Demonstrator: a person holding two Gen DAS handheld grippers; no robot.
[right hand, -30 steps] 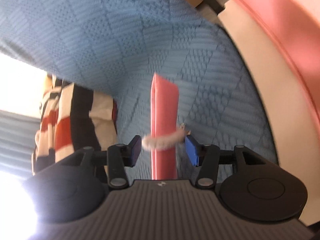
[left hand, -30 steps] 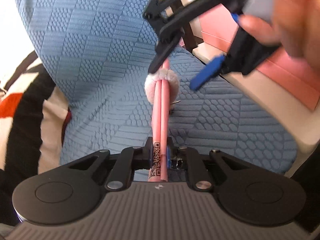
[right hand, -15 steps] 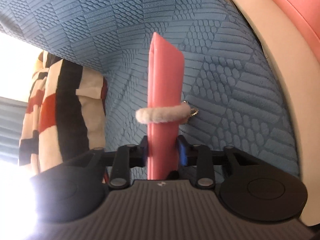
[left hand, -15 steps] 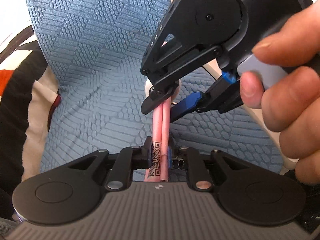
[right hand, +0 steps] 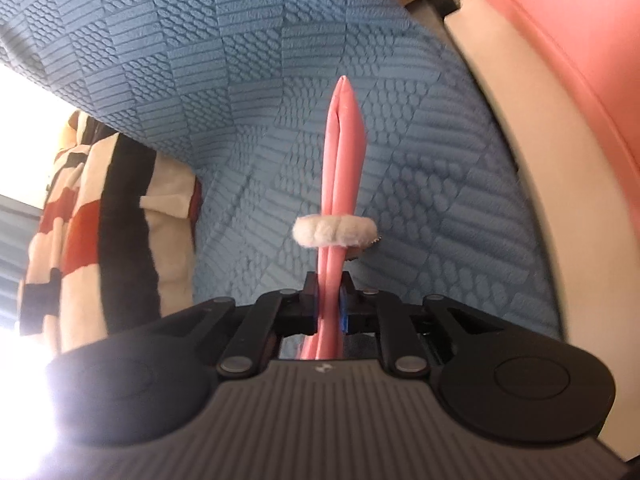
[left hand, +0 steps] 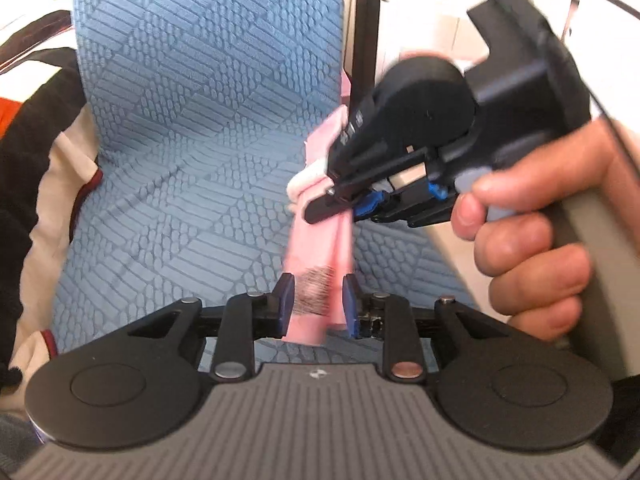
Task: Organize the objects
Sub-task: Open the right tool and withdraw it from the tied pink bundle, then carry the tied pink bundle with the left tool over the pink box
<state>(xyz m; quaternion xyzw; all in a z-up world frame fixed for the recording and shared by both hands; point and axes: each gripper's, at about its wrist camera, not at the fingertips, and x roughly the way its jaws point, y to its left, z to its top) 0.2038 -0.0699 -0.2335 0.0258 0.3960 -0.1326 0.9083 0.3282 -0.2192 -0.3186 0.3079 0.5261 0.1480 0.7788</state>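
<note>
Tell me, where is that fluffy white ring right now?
The fluffy white ring circles the pink folded packet, just beyond the right gripper clamping the packet, above the blue textured cushion.

A home living space.
A blue quilted cover (right hand: 248,80) spreads over soft furniture, a striped red, black and cream blanket (right hand: 92,216) beside it, pink cushioning (right hand: 568,40) nearby.

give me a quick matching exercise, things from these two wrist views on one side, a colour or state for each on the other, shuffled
Things:
1. pink folded item
2. fluffy ring
3. textured cover
4. right gripper

Colour or state:
A. blue
B. white, looped around the pink item
C. shut on the pink item
D. gripped at its lower end

Pairs: 1-D, 2-B, 3-A, 4-C
</note>
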